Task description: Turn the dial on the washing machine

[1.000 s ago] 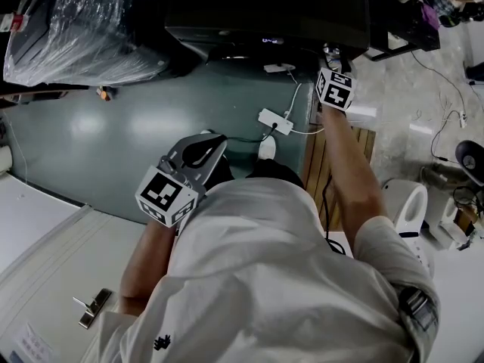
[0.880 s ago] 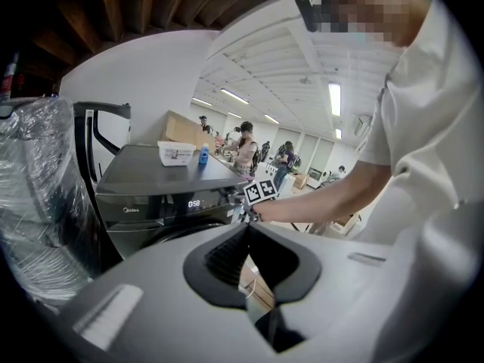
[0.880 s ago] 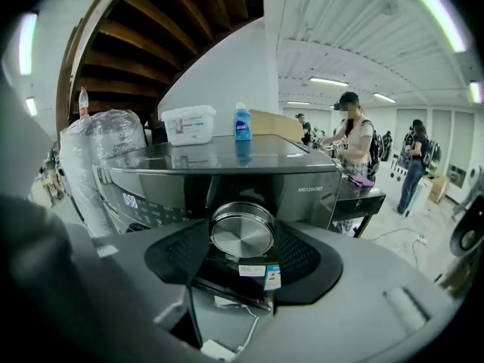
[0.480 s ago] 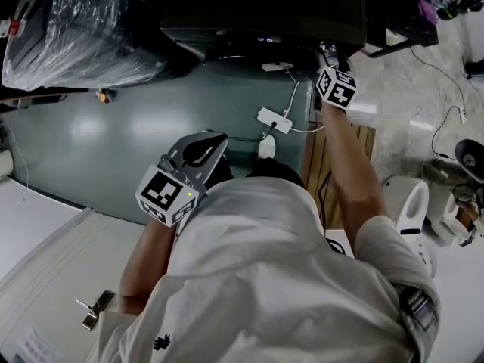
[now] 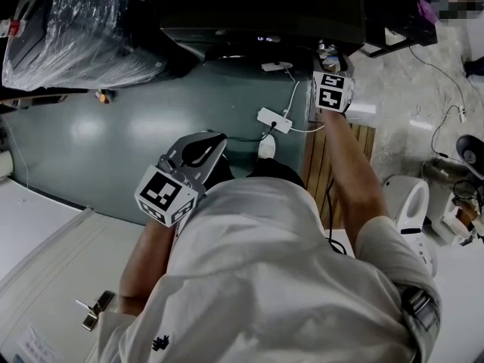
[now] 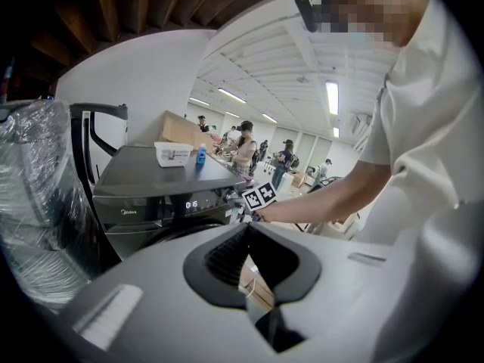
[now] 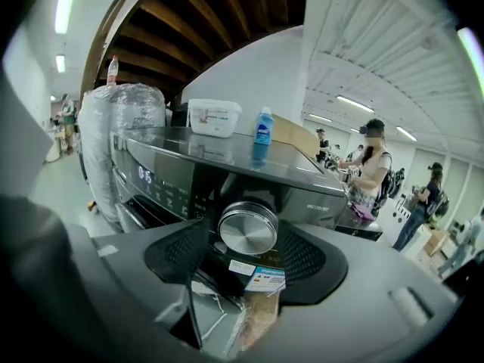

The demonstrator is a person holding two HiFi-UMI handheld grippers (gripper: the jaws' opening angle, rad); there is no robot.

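Observation:
The dark washing machine (image 5: 257, 13) stands ahead of me, its display (image 6: 191, 203) lit. Its round silver dial (image 7: 248, 231) sits on the front panel in the right gripper view. My right gripper (image 7: 246, 242) is shut on the dial, one pad tight against each side. From the head view that right gripper (image 5: 328, 60) reaches out to the machine's right front corner, and the dial is hidden there. My left gripper (image 5: 206, 146) hangs low near my body, well back from the machine. In its own view the left gripper (image 6: 253, 259) is open and holds nothing.
A white tub (image 7: 215, 117) and a blue bottle (image 7: 263, 127) stand on the machine's top. A plastic-wrapped bulk (image 5: 76, 29) is left of the machine. A white power strip (image 5: 275, 121) with cables lies on the green floor beside a wooden pallet (image 5: 321, 157). People stand in the background.
The right gripper has rolled about its axis at the dial: its marker cube was tilted and now sits square. The left gripper has stayed where it was.

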